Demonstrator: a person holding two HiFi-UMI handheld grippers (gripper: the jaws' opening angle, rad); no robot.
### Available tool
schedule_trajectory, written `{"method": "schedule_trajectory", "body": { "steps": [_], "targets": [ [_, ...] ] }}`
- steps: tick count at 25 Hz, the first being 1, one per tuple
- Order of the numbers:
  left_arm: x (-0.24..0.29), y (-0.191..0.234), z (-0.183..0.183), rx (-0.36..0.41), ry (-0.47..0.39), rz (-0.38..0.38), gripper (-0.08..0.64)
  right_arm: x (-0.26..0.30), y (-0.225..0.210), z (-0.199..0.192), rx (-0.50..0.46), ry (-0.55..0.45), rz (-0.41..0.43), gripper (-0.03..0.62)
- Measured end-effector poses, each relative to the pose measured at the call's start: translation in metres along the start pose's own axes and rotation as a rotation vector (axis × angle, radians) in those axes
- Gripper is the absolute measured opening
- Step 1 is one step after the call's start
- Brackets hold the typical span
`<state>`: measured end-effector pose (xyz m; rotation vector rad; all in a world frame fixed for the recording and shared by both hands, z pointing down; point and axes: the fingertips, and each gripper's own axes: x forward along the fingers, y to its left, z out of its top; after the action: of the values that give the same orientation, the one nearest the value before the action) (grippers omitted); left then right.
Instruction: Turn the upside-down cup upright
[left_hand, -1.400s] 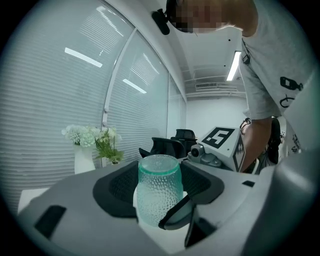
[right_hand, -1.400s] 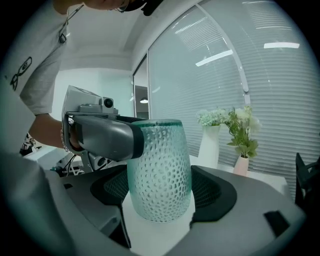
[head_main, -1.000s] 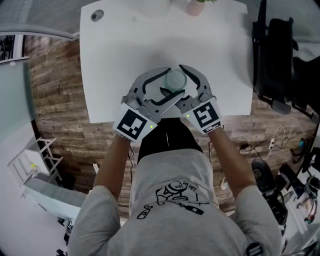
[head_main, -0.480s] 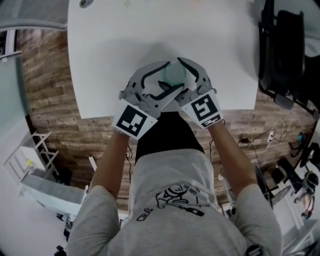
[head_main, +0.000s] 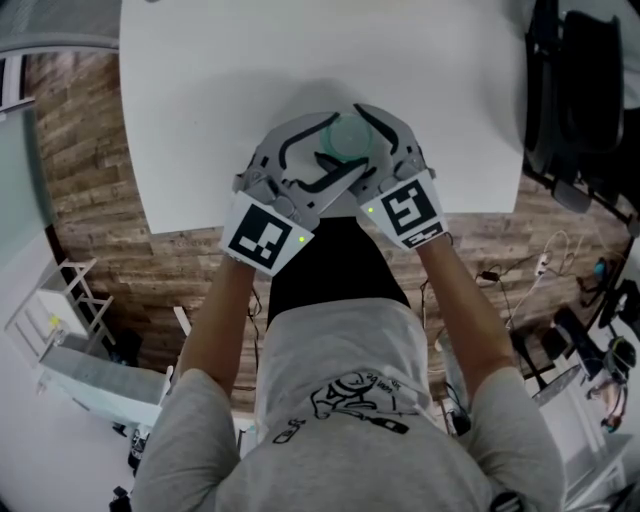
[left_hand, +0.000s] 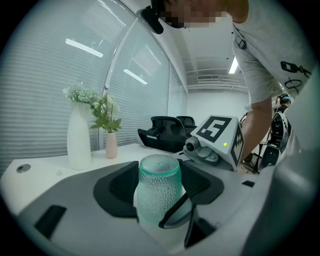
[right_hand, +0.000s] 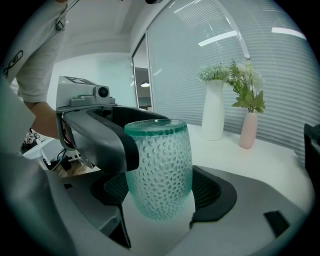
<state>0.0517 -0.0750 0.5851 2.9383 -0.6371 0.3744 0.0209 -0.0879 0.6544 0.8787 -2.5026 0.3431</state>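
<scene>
A green dimpled glass cup stands on end between both grippers, just above or on the white table; I cannot tell which. My left gripper comes in from the lower left, my right gripper from the lower right, and their fingers cross around the cup. In the left gripper view the cup fills the gap between the black pads. In the right gripper view the cup sits against the right pad, and a left gripper finger hides the other side. Both look shut on it.
At the table's far side stand a tall white vase with flowers and a small pink vase. A round cable port sits near the corner. Black office chairs stand to the table's right. The table's near edge runs just under the grippers.
Both grippers have sunk toward the table with the cup still between them. The crossed fingers keep the same hold on it.
</scene>
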Motion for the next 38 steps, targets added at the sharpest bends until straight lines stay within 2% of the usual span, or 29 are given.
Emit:
{"method": "schedule_trajectory", "body": {
  "steps": [5,29,38],
  "targets": [
    [0.001,-0.001,-0.006,-0.001,0.003,0.0,0.265,0.002,0.0,-0.006,-0.026,0.019,0.005,0.387],
    [0.006,-0.003,-0.028,-0.015,0.018,0.0,0.265,0.011,0.002,-0.027,0.008,0.038,0.005,0.387],
    [0.005,-0.003,-0.031,-0.013,0.013,0.003,0.265,0.013,0.004,-0.031,-0.021,0.06,0.018,0.387]
  ]
}}
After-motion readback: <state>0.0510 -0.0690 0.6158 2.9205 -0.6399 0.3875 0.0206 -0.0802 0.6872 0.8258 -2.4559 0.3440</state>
